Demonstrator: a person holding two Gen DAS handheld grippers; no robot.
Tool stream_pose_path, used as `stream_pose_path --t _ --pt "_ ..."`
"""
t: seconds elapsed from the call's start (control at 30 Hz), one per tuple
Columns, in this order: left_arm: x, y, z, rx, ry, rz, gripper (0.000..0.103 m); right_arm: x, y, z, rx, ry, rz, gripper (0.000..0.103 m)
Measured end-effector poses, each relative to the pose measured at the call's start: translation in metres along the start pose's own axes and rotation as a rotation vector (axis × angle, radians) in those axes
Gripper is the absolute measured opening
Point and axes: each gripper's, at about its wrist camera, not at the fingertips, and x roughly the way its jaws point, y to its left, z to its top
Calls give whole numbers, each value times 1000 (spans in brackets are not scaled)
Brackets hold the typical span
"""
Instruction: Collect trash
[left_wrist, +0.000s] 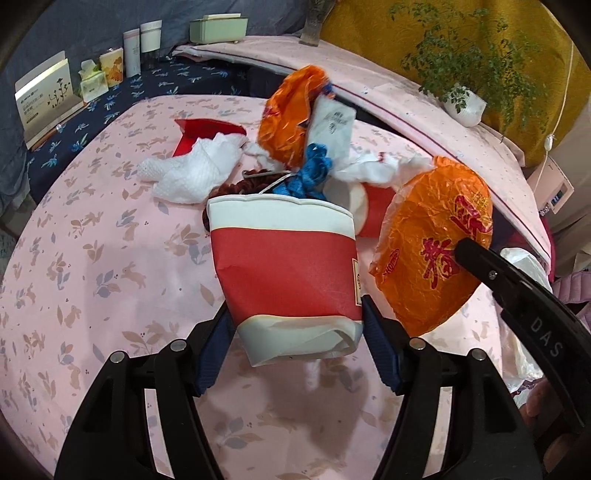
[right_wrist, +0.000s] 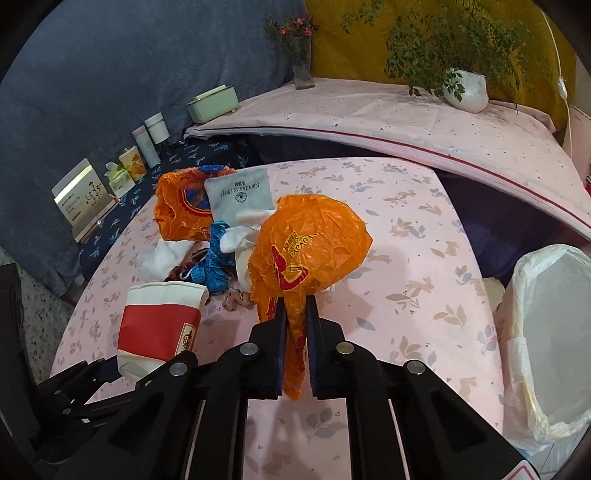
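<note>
Red-and-white paper cup (left_wrist: 288, 273), orange wrapper (right_wrist: 310, 240), pink rabbit-print tablecloth (left_wrist: 92, 258).

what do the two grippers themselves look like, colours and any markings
Both the left gripper and right gripper are black plastic frames with round silver bolts and ribbed dark blue finger pads. The right gripper's finger bears white "DAS" lettering. No cables or sleeves are visible.

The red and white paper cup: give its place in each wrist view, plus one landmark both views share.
Left wrist view: the red and white paper cup fills the centre, clamped between the left gripper's fingers.
Right wrist view: the cup sits lower left, beside the orange bag pinched in the right gripper.
Shared landmark: the white plant pot on the far ledge, upper right in both views.
</note>
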Motion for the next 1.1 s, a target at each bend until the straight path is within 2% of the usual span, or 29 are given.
stream_pose_path --t 0.2,0.3,0.4,0.47,0.57,0.6,0.63,0.7,0.8,0.93,1.1 --pt "-22 -16 -6 31 -30 -13 64 -33 -7 -3 -24 -34 -15 9" --pt "-29 -22 -10 41 -39 -16 64 -35 -11 -12 -57 3 -39 10" --pt "-33 -26 -13 50 -41 -15 64 -30 -23 -29 -47 63 -26 11" --pt "-33 -29 -16 55 -39 -11 64 -24 -33 -41 -26 99 -16 15" --pt "-32 -33 -20 65 -34 -7 64 -20 -41 -55 -4 108 -31 24" --pt "-32 -34 -22 67 -32 -5 64 -20 -43 -58 -1 112 -33 29" --pt "-31 -36 -22 70 -28 -5 64 -18 -45 -62 7 117 -27 37" --pt "-30 -39 -24 74 -24 -5 64 -15 -48 -68 29 138 4 40" --pt "-31 -42 -26 79 -24 -2 64 -9 -49 -79 54 164 31 40" --pt "-31 -42 -27 75 -22 7 64 1 -52 -90 123 208 122 41" --pt "-31 -40 -28 70 -21 15 64 4 -40 -92 102 211 158 39"
